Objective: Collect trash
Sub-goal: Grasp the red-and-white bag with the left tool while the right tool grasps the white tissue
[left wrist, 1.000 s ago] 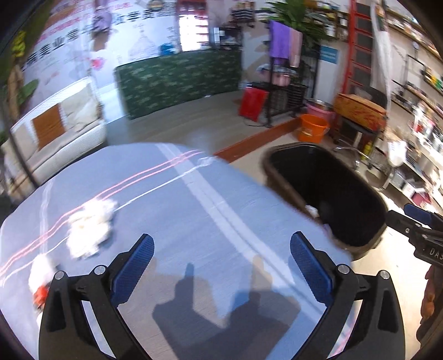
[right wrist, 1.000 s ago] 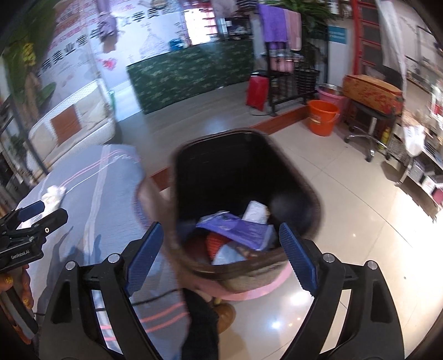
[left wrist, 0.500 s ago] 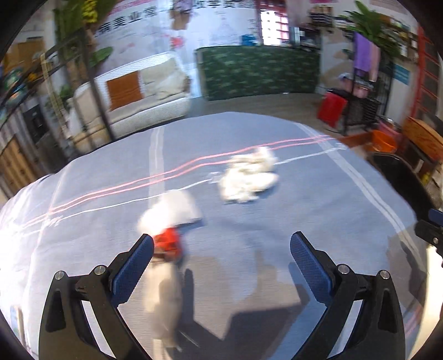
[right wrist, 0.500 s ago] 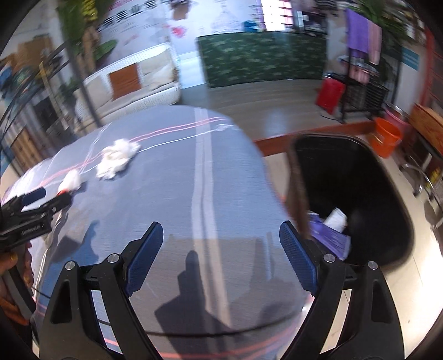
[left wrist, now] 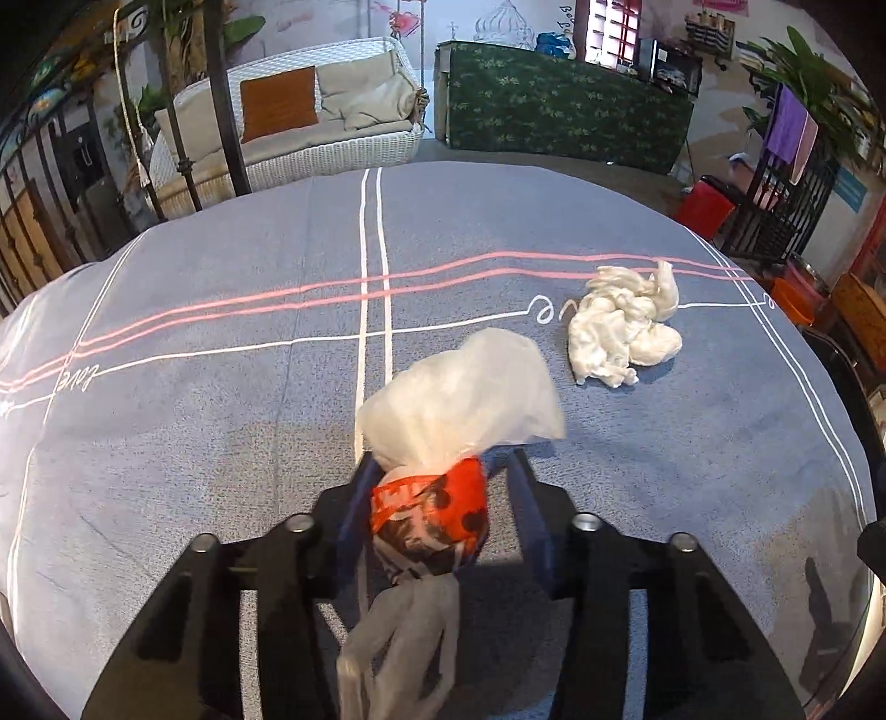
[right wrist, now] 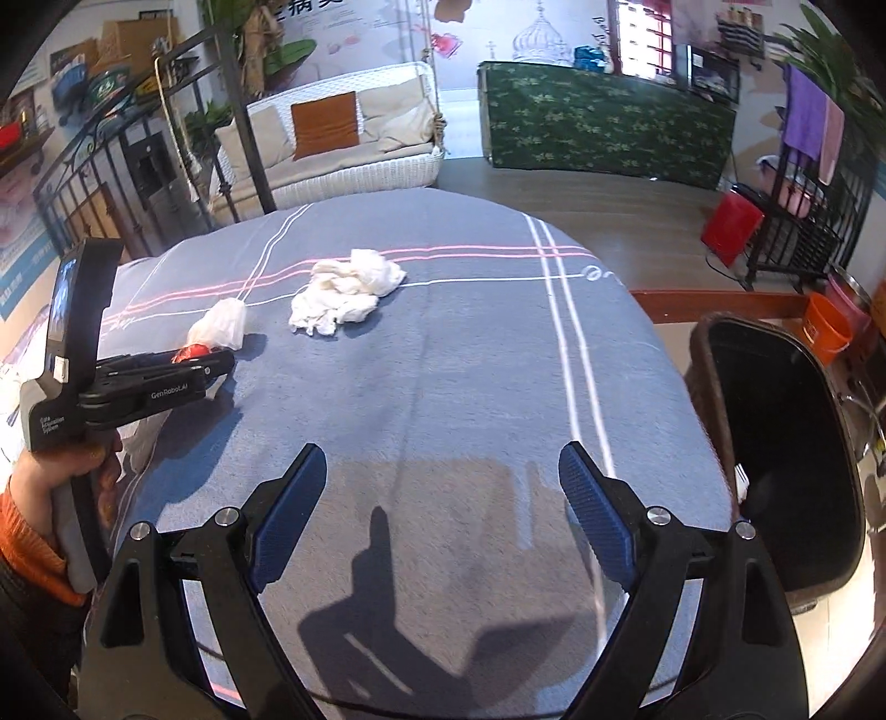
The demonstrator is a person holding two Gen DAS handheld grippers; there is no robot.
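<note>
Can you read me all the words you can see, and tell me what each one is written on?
"GenRobot.AI": on the side of the left gripper, seen from the right wrist camera.
"Data Acquisition System": small print on its handle, only just readable.
"love": stitched on the tablecloth, upside down.
White letters on the red wrapper: too crumpled to read.
Wall poster characters: cut off, unreadable.

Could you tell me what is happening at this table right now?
A person is clearing trash off a cloth-covered table with two handheld grippers. The left gripper has its fingers around a red-and-white wrapper on the cloth. The right gripper hangs open and empty over the table's near edge. A crumpled tissue lies on the cloth beyond the wrapper, and a black bin stands beside the table.
</note>
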